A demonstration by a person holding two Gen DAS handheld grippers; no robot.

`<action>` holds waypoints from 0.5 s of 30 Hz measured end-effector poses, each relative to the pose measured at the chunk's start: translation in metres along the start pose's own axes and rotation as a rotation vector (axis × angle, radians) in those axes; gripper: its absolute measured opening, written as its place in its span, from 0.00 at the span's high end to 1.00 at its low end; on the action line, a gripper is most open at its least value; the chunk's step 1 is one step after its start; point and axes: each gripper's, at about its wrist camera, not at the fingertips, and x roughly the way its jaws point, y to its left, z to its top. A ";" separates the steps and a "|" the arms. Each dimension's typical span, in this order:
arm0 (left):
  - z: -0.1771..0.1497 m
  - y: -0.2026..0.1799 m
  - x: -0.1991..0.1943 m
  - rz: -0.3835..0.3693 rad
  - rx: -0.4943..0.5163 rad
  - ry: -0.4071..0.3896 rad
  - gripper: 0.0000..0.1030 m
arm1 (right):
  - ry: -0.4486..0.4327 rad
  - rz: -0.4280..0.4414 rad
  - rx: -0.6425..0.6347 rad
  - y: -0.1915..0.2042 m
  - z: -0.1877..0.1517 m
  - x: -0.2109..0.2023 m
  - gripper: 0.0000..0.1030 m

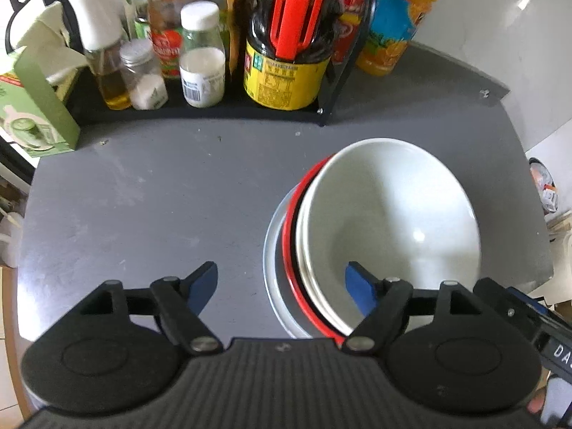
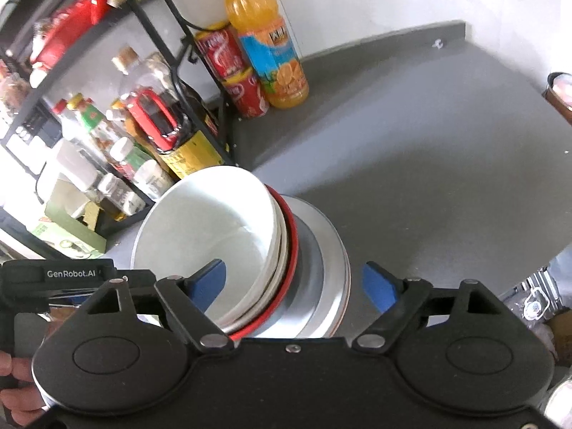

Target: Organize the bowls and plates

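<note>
A stack of dishes stands on the grey table (image 1: 143, 196): a white bowl (image 1: 389, 221) on top, a red-rimmed bowl (image 1: 289, 250) under it, and a pale plate (image 1: 272, 250) at the bottom. My left gripper (image 1: 280, 286) is open, its right finger over the bowl's near rim and its left finger over bare table. In the right wrist view the same white bowl (image 2: 207, 228), red rim (image 2: 293, 236) and plate (image 2: 325, 250) lie between the open fingers of my right gripper (image 2: 295, 282).
A black wire rack (image 1: 200, 111) at the back holds bottles and jars, with a dark soy sauce jug (image 1: 286, 64). An orange juice bottle (image 2: 268, 43) and red cans (image 2: 232, 68) stand beside it. A green box (image 1: 32, 107) is at the left.
</note>
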 end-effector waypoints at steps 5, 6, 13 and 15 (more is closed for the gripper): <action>-0.025 -0.006 -0.027 0.035 0.024 -0.068 0.17 | -0.066 -0.044 -0.008 0.001 -0.013 -0.032 0.00; -0.030 -0.006 -0.032 0.033 0.021 -0.070 0.17 | -0.075 -0.041 0.002 0.000 -0.015 -0.038 0.00; -0.063 -0.018 -0.068 -0.010 0.074 -0.143 0.00 | -0.126 -0.067 0.005 -0.008 -0.038 -0.081 0.00; -0.072 -0.023 -0.080 -0.026 0.093 -0.171 0.00 | -0.142 -0.075 0.008 -0.010 -0.044 -0.092 0.00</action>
